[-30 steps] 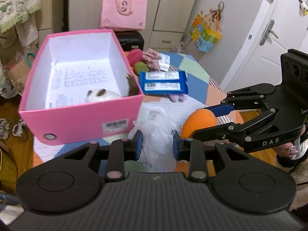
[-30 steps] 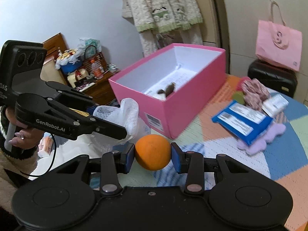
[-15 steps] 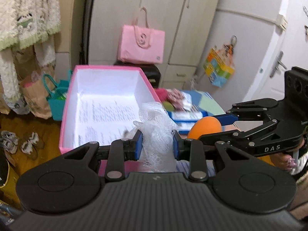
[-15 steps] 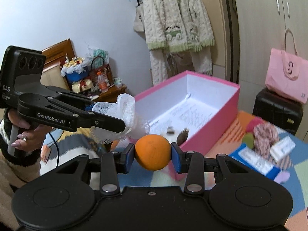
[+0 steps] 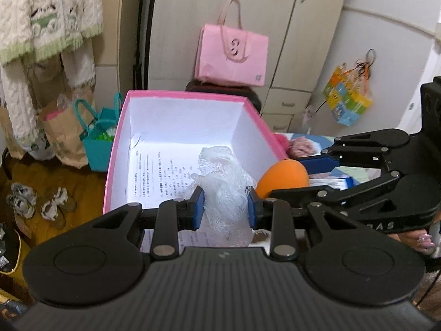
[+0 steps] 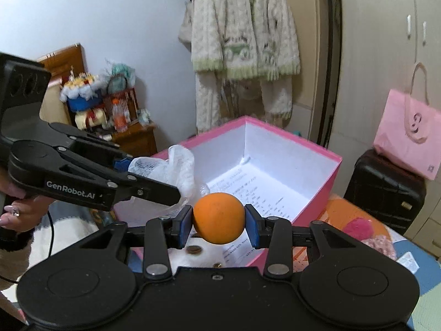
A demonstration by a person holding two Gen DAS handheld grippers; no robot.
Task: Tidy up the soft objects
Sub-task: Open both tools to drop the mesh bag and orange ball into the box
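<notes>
Two grippers hang side by side over an open pink box point(image 5: 190, 96), each with a soft thing pinched between its blue pads. Far to the left in the left wrist view, a knitted cardigan point(image 5: 44, 19) hangs by the wall, with paper bags point(image 5: 59, 135) and a teal bag point(image 5: 100, 140) on the wooden floor below it. The box stands next, white inside, with a printed sheet point(image 5: 162, 176) lying on its bottom. The left gripper point(image 5: 224, 211) is closed on a bunch of white mesh netting point(image 5: 224, 190), which sticks up above the pads and sits over the near part of the box's interior. Just to its right, the right gripper point(image 6: 217, 222) is clamped narrowly on an orange ball point(image 6: 218, 218), held above the near edge of the box; in the right wrist view the ball fills the gap between the pads. A furry white toy point(image 6: 198, 256) shows under that gripper, inside the box. Behind the box, a pink tote bag point(image 5: 233, 55) rests on a black case point(image 6: 386, 190). Further right, pink fluffy things point(image 6: 366, 231) lie on the patchwork-covered table point(image 6: 424, 273).
</notes>
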